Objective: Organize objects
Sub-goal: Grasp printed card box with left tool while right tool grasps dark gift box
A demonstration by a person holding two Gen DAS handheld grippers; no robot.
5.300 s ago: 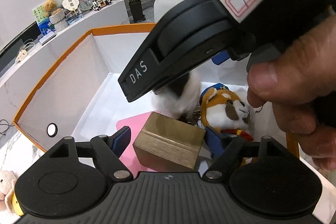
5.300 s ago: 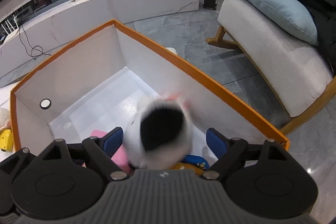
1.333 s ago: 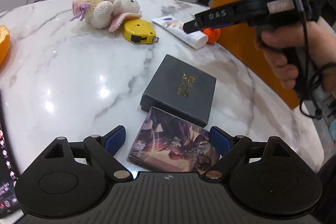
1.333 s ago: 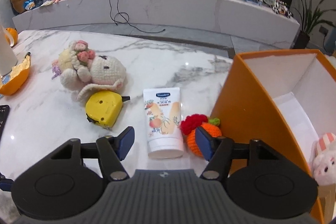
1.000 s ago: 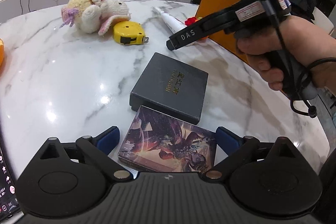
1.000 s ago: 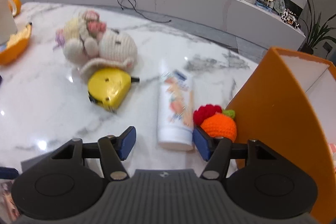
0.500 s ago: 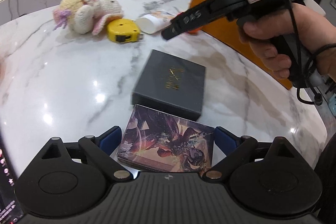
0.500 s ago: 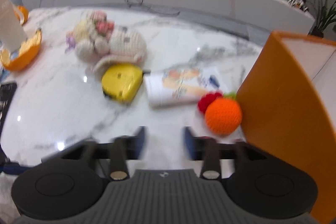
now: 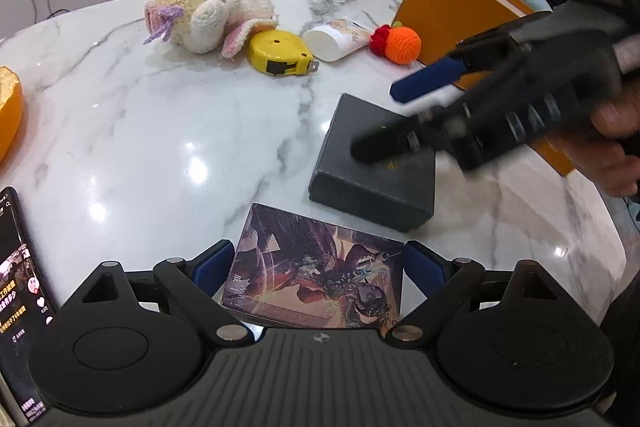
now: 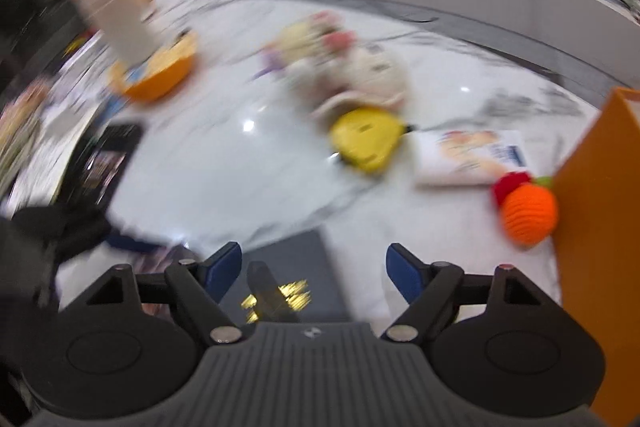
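Gold writing on the dark box (image 9: 374,163), too blurry and too covered to read. No brand to read on the white tube (image 9: 340,39); only small blue and orange marks. Tiny writing on the phone (image 9: 20,291) at the left edge, too small to read, and half cut off.

Left tool (image 9: 318,267) wide, a blue pad on each side of the picture box (image 9: 316,283), not pressing on it. Near end of that box hidden under the tool.

Right tool (image 9: 384,123) just over the dark box, jaws opening, box top between the pads but not gripped. Blurry in the left view, with a bit of a hand (image 9: 612,147) behind it. Whole right view smeared.

Far across the marble surface (image 9: 160,115): bunny (image 9: 208,13), yellow tape (image 9: 280,51) touching its ear, tube just beside the tape, orange ball (image 9: 404,45) next to the orange bin (image 9: 452,11). Bin cut off by the right tool. An orange bowl (image 9: 10,111) cut off at the left.
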